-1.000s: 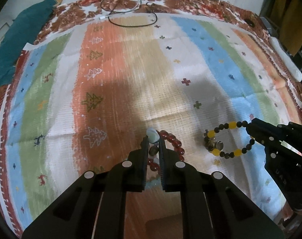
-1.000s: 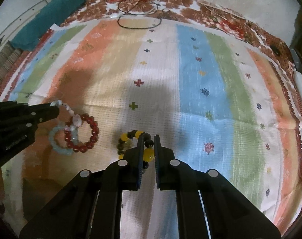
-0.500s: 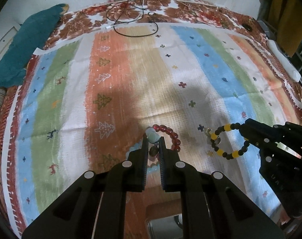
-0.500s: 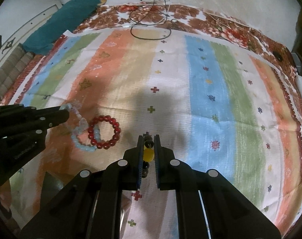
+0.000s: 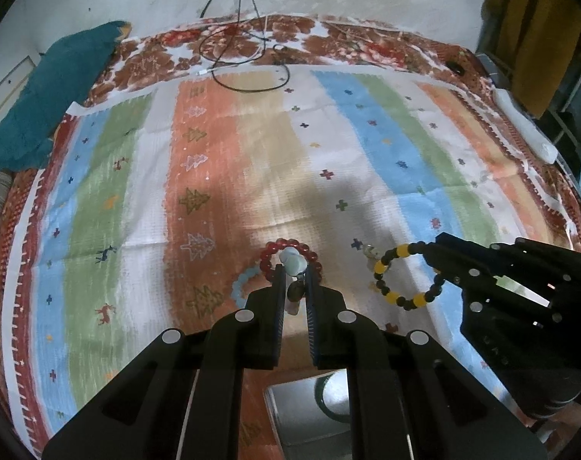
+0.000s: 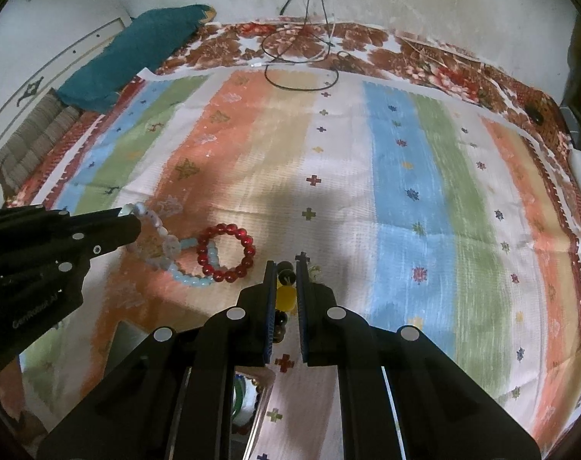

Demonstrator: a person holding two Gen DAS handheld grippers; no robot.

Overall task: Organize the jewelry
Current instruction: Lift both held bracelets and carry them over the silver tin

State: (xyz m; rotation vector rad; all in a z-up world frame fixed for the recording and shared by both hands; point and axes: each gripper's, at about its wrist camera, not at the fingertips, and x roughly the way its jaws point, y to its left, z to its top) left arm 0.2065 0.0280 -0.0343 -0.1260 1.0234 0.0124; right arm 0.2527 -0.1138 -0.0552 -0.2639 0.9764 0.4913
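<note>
My left gripper (image 5: 292,273) is shut on a pale white bead bracelet (image 5: 292,262) and holds it above the striped cloth; from the right wrist view the bracelet (image 6: 158,235) hangs from its tips. A red bead bracelet (image 6: 226,253) and a light blue bead bracelet (image 6: 191,278) lie on the cloth below it. My right gripper (image 6: 283,268) is shut on a black-and-yellow bead bracelet (image 6: 284,296), which hangs as a loop in the left wrist view (image 5: 407,276). A clear box (image 5: 309,414) with a green ring shows under the grippers.
The striped patterned cloth (image 5: 252,153) covers the surface. A black cable (image 5: 248,57) loops at the far edge. A teal cloth (image 5: 49,96) lies at the far left. A white object (image 5: 524,130) lies at the right edge.
Both grippers have risen and pulled back with their bracelets. The black-and-yellow bracelet left the cloth. The clear box has come into view below.
</note>
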